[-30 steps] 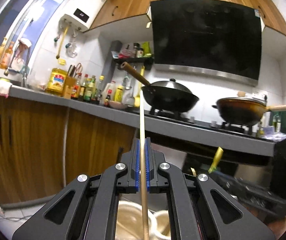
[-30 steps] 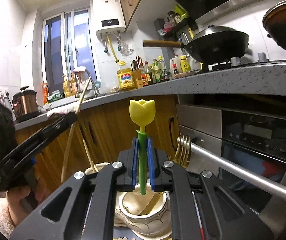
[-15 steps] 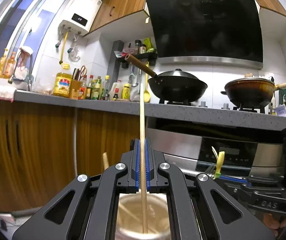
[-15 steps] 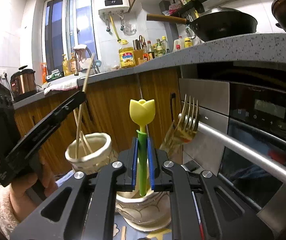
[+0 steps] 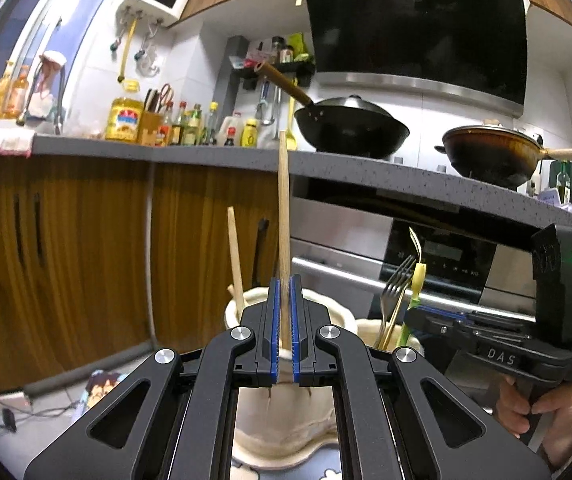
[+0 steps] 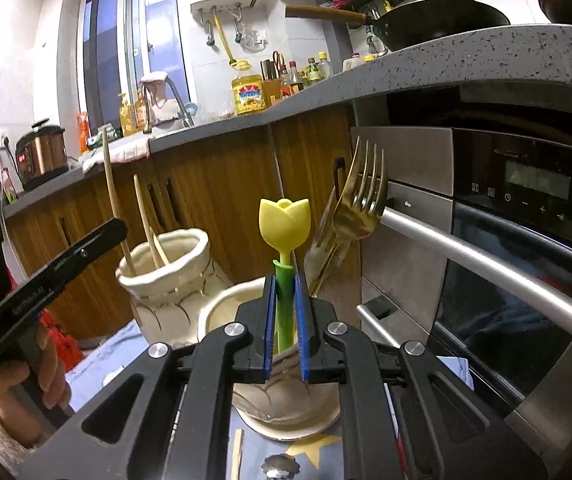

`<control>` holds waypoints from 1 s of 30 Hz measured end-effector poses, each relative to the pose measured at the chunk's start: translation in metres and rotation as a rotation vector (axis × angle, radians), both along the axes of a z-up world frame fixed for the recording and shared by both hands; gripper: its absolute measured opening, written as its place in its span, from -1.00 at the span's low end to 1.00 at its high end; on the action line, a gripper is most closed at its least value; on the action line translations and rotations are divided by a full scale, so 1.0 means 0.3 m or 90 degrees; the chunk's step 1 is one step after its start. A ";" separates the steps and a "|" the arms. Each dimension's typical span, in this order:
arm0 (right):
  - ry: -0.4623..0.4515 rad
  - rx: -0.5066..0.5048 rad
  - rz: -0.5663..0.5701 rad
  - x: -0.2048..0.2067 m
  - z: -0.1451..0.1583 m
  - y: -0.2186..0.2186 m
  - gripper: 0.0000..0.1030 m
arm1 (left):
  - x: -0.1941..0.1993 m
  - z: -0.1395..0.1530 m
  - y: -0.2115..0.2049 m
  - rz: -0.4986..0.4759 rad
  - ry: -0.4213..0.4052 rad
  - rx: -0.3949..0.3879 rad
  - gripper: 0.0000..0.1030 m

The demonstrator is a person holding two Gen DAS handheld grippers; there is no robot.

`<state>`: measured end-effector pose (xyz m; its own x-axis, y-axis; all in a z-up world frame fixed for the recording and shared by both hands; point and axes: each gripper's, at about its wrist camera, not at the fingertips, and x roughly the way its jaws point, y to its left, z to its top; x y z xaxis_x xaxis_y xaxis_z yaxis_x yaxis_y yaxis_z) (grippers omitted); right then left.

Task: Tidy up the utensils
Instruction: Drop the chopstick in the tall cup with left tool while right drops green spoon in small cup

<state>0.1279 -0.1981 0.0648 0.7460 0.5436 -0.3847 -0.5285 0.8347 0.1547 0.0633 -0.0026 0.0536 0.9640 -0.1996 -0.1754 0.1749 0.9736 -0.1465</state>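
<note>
My left gripper (image 5: 284, 292) has its jaws a little apart around a wooden chopstick (image 5: 283, 216) that stands in a cream ceramic holder (image 5: 282, 412). A second chopstick (image 5: 235, 256) leans in the same holder. My right gripper (image 6: 285, 296) has its jaws slightly apart around the green stem of a yellow tulip-topped utensil (image 6: 285, 224), which stands in a second cream holder (image 6: 282, 396). Gold forks (image 6: 360, 200) lean in that holder too. The chopstick holder (image 6: 166, 276) sits to its left in the right wrist view.
An oven (image 6: 506, 240) with a steel handle bar stands close on the right. Wooden cabinets (image 5: 66, 260) and a grey counter with bottles and woks are behind. A loose stick (image 6: 237, 456) and a small metal piece (image 6: 280, 466) lie on the patterned mat.
Both grippers came down over the holders. The chopstick and the tulip utensil now stand inside their holders, and both pairs of jaws have parted a little.
</note>
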 end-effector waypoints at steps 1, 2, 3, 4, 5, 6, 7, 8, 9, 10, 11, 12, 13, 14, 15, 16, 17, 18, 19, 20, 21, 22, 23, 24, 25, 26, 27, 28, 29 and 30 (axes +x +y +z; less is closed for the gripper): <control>0.007 -0.003 -0.003 0.003 -0.006 0.001 -0.82 | 0.002 -0.003 0.000 0.001 0.003 0.003 -0.89; 0.013 -0.004 -0.005 0.006 -0.010 0.002 -0.82 | 0.004 -0.006 0.000 0.001 0.007 0.005 -0.89; 0.017 -0.006 -0.007 0.012 -0.015 0.000 -0.82 | 0.004 -0.009 -0.001 0.000 0.009 0.006 -0.89; 0.020 -0.009 -0.009 0.015 -0.018 0.001 -0.82 | 0.005 -0.011 0.001 -0.001 0.011 0.006 -0.89; 0.022 -0.010 -0.009 0.017 -0.020 0.001 -0.82 | 0.008 -0.013 0.001 -0.002 0.016 0.007 -0.89; 0.022 -0.013 -0.009 0.018 -0.023 0.002 -0.82 | 0.009 -0.015 0.001 -0.001 0.019 0.009 -0.89; 0.022 -0.014 -0.009 0.018 -0.025 0.001 -0.82 | 0.009 -0.017 0.001 -0.001 0.021 0.011 -0.89; 0.019 -0.016 -0.010 0.017 -0.026 0.002 -0.82 | 0.010 -0.019 0.002 0.000 0.023 0.013 -0.89; 0.018 -0.017 -0.010 0.016 -0.026 0.001 -0.82 | 0.010 -0.020 0.001 0.000 0.023 0.013 -0.89; 0.018 -0.018 -0.012 0.016 -0.026 0.000 -0.82 | 0.010 -0.021 0.003 0.001 0.023 0.013 -0.87; 0.019 -0.017 -0.012 0.015 -0.026 0.000 -0.82 | 0.010 -0.020 0.004 0.001 0.022 0.012 -0.86; 0.018 -0.017 -0.011 0.015 -0.026 0.001 -0.82 | 0.009 -0.020 0.006 0.000 0.021 0.010 -0.86; 0.018 -0.017 -0.011 0.015 -0.026 0.001 -0.82 | 0.009 -0.019 0.007 0.001 0.021 0.011 -0.85; 0.018 -0.015 -0.011 0.014 -0.026 0.000 -0.82 | 0.008 -0.018 0.006 0.001 0.021 0.012 -0.83; 0.019 -0.015 -0.011 0.016 -0.026 0.000 -0.81 | 0.008 -0.019 0.006 0.002 0.021 0.014 -0.80; 0.019 -0.015 -0.011 0.015 -0.025 0.000 -0.81 | 0.007 -0.019 0.005 0.003 0.022 0.016 -0.76; 0.018 -0.016 -0.011 0.015 -0.026 0.000 -0.80 | 0.007 -0.020 0.005 0.005 0.022 0.017 -0.72; 0.019 -0.016 -0.010 0.014 -0.025 -0.001 -0.72 | 0.007 -0.020 0.005 0.006 0.022 0.018 -0.68; 0.019 -0.013 -0.009 0.011 -0.025 -0.002 -0.65 | 0.007 -0.018 0.006 0.007 0.022 0.017 -0.60; 0.019 -0.010 -0.009 0.010 -0.024 -0.003 -0.47 | 0.006 -0.017 0.008 0.008 0.022 0.016 -0.52; 0.017 -0.006 -0.007 0.005 -0.022 -0.005 -0.38 | 0.005 -0.016 0.009 0.008 0.021 0.014 -0.49; 0.014 -0.004 -0.004 0.001 -0.019 -0.004 -0.37 | 0.002 -0.014 0.010 0.008 0.020 0.012 -0.46; 0.010 -0.002 -0.001 -0.005 -0.016 -0.004 -0.36 | -0.002 -0.012 0.010 0.009 0.019 0.012 -0.41; 0.005 0.000 -0.001 -0.010 -0.012 -0.003 -0.28 | -0.005 -0.010 0.010 0.009 0.018 0.013 -0.38; 0.001 0.004 0.000 -0.016 -0.009 -0.006 -0.20 | -0.011 -0.007 0.009 0.010 0.016 0.014 -0.28; -0.001 0.008 0.000 -0.018 -0.006 -0.007 -0.06 | -0.018 -0.005 0.009 0.012 0.015 0.014 -0.13; -0.002 0.014 0.001 -0.021 -0.002 -0.010 0.03 | -0.025 -0.004 0.011 0.013 0.014 0.013 -0.04; -0.003 0.016 0.001 -0.022 0.002 -0.011 0.06 | -0.032 -0.002 0.014 0.014 0.012 0.011 0.08; -0.005 0.018 -0.002 -0.025 0.004 -0.013 0.12 | -0.039 0.000 0.016 0.015 0.010 0.009 0.16; -0.007 0.021 -0.004 -0.027 0.007 -0.016 0.20 | -0.049 0.002 0.017 0.017 0.008 0.010 0.19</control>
<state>0.1199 -0.2029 0.0669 0.7537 0.5512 -0.3580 -0.5252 0.8325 0.1760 0.0486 0.0026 0.0542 0.9667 -0.1707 -0.1904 0.1469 0.9802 -0.1329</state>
